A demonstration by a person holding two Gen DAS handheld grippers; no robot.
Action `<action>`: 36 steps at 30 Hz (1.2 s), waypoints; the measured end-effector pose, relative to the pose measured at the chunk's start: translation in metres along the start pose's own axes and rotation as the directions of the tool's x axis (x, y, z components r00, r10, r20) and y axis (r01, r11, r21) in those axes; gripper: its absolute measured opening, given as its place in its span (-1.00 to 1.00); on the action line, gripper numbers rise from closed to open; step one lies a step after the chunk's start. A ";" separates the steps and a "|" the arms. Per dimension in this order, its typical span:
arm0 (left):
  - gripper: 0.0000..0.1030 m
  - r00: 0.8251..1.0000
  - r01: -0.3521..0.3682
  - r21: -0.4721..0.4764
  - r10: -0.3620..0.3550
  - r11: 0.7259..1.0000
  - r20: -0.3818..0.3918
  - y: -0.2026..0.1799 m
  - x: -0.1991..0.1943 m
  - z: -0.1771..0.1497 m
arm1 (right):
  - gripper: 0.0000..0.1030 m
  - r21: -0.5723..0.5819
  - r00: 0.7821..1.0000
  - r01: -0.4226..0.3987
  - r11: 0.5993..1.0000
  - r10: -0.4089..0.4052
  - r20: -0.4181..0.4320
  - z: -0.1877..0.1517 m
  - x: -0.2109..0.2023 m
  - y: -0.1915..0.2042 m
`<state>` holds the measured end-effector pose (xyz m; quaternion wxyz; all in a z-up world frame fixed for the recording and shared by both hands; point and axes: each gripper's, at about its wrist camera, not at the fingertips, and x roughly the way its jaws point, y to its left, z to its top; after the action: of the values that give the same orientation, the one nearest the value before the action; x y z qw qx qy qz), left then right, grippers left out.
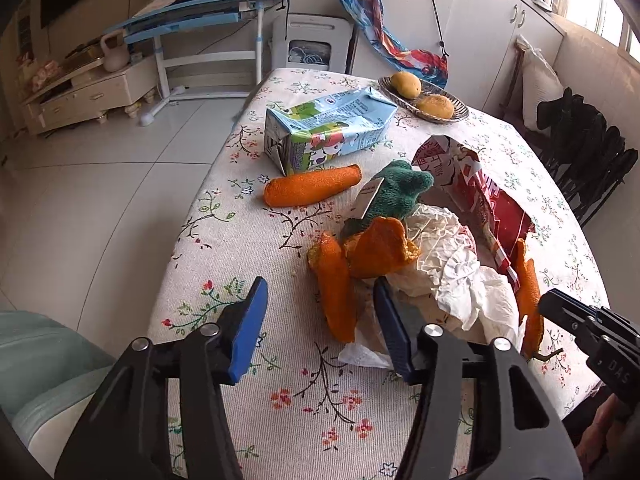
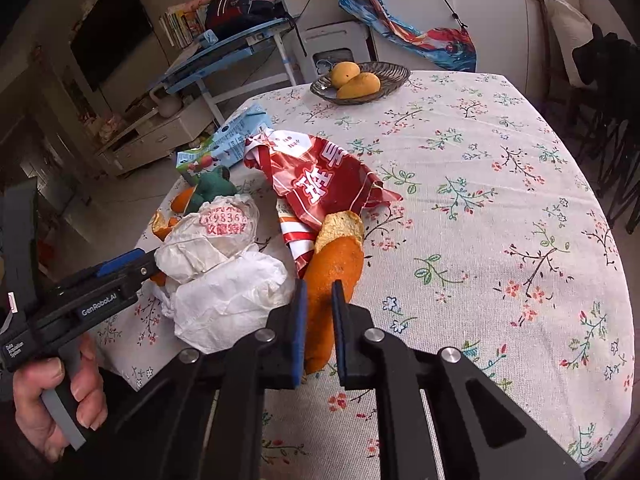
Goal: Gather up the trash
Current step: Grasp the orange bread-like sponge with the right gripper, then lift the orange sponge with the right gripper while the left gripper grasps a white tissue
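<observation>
Right gripper (image 2: 320,320) clenched on peel (image 2: 334,272); left gripper (image 1: 320,320) released, straddling another peel (image 1: 336,296). Wrapper (image 2: 324,184), carton (image 1: 320,128), tissue (image 2: 228,292) uncollected.

Home living/dining room: floral-cloth tabletop (image 2: 500,168), fruit bowl (image 2: 394,74) with 2 mangoes (image 2: 358,84), TV (image 2: 110,28), kid's study desk (image 1: 200,12), white cabinets (image 1: 484,20), tiled floor (image 1: 100,184).

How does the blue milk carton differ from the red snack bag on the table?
The blue milk carton lies on its side and keeps a boxy, dented shape; the red snack bag is flat, crumpled and torn open. The carton lies apart near the table edge; the bag touches the orange peel and lies by the white paper. Both lie on the floral cloth.
</observation>
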<state>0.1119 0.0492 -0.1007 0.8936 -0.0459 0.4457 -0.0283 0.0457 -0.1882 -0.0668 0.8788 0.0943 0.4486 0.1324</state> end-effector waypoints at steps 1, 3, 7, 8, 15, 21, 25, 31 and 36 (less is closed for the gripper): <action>-0.31 1.000 0.005 -0.003 -0.005 1.000 -0.013 0.000 0.004 0.001 | -0.77 0.008 1.000 0.000 1.000 0.000 -0.003 0.000 -0.001 -0.002; -0.50 1.000 0.001 -0.008 -0.001 1.000 -0.012 0.002 0.007 0.002 | -0.77 0.020 1.000 0.001 1.000 0.000 -0.008 -0.002 -0.002 -0.007; -0.61 1.000 0.015 -0.015 -0.015 1.000 -0.006 0.009 0.002 0.000 | -0.12 0.063 0.999 -0.045 0.997 0.046 -0.020 0.000 0.001 -0.012; -0.61 1.000 0.019 -0.020 -0.019 1.000 -0.005 0.011 0.001 0.000 | 0.11 0.064 0.998 -0.055 0.996 0.056 -0.009 0.000 0.000 -0.011; -0.63 1.000 0.029 -0.037 -0.029 0.999 0.011 0.019 -0.010 -0.006 | 0.12 0.064 0.997 -0.064 0.996 0.066 -0.028 0.003 0.012 -0.005; -0.33 0.985 -0.127 -0.001 0.126 0.992 0.122 0.015 -0.038 -0.014 | -0.45 0.053 0.995 -0.080 0.995 0.083 -0.049 0.002 0.020 -0.004; -0.17 0.992 0.064 0.031 -0.068 0.997 0.109 0.002 -0.051 -0.021 | -0.56 0.046 0.998 -0.053 0.998 0.055 -0.040 0.000 0.013 -0.006; 0.07 0.994 0.112 0.051 -0.111 0.992 -0.024 -0.022 -0.016 -0.028 | -0.58 0.032 0.999 -0.003 0.999 0.004 -0.033 -0.004 -0.001 -0.011; 0.12 0.993 0.115 0.064 -0.114 0.991 -0.019 -0.030 -0.014 -0.030 | -0.51 0.034 0.998 -0.003 0.999 0.005 -0.058 -0.007 0.008 -0.012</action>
<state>0.0793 0.0193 -0.1044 0.8881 -0.0421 0.4479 -0.0945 0.0461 -0.1965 -0.0801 0.8635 0.1064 0.4759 0.1291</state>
